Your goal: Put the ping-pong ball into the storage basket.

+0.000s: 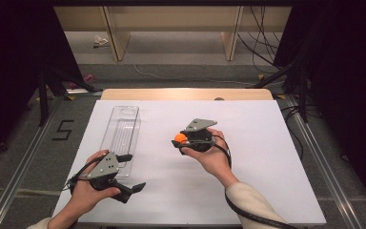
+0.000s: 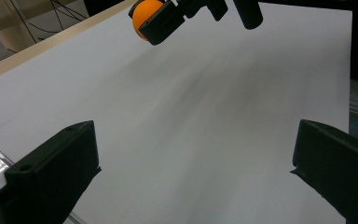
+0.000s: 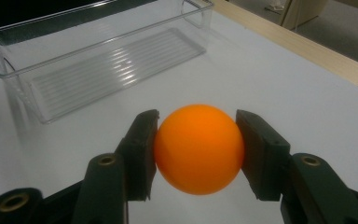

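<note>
From where I stand I count one orange ball (image 3: 199, 148), one clear plastic tray (image 1: 120, 134), two hand-held grippers, and one white table (image 1: 248, 186) with a strip of pale wood along its far edge; beyond it, on the floor, stands a light wooden shelf unit (image 1: 171, 28), and black cables trail near its right side.

The ball sits squarely between the two black jaws of the right gripper (image 1: 182, 141); the pads press on it from either side, so this gripper is clamped on the ball; the ball bulges out past the jaw tips, and in the high view it peeks out orange at the gripper's left end, near the middle of the table; whether it hangs clear of the tabletop or rests on it I cannot tell.

The left gripper (image 1: 132, 172) rests at the near left part of the table, just beside the near end of the tray; its jaws stand wide apart with only bare white tabletop between them; its own view looks across at the right gripper and the ball, well apart from it.

The tray lies lengthwise on the left side of the table, to the left of the ball and apart from it.
</note>
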Demonstrator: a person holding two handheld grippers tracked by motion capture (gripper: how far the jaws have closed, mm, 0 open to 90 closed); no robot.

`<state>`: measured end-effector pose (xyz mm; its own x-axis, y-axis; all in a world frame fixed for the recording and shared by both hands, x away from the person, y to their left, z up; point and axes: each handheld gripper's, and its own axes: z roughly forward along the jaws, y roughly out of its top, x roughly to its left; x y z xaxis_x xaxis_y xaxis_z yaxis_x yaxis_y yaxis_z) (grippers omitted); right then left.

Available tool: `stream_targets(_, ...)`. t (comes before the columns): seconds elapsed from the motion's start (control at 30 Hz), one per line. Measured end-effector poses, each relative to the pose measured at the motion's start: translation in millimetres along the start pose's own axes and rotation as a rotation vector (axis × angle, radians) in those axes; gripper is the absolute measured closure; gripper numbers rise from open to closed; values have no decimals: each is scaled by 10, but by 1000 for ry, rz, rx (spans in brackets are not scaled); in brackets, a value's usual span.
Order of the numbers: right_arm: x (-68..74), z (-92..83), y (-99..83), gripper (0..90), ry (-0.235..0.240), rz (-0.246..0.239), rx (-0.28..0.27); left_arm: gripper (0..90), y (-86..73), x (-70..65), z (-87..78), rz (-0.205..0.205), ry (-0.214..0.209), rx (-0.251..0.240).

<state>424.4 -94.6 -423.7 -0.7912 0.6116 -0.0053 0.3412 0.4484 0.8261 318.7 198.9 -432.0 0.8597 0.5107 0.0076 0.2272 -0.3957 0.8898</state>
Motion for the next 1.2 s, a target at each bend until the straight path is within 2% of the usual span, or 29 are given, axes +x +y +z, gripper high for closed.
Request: stream_targets(1.2,52,82,67,514,16,-5,-5,0,1,-4,1,3,-2,1)
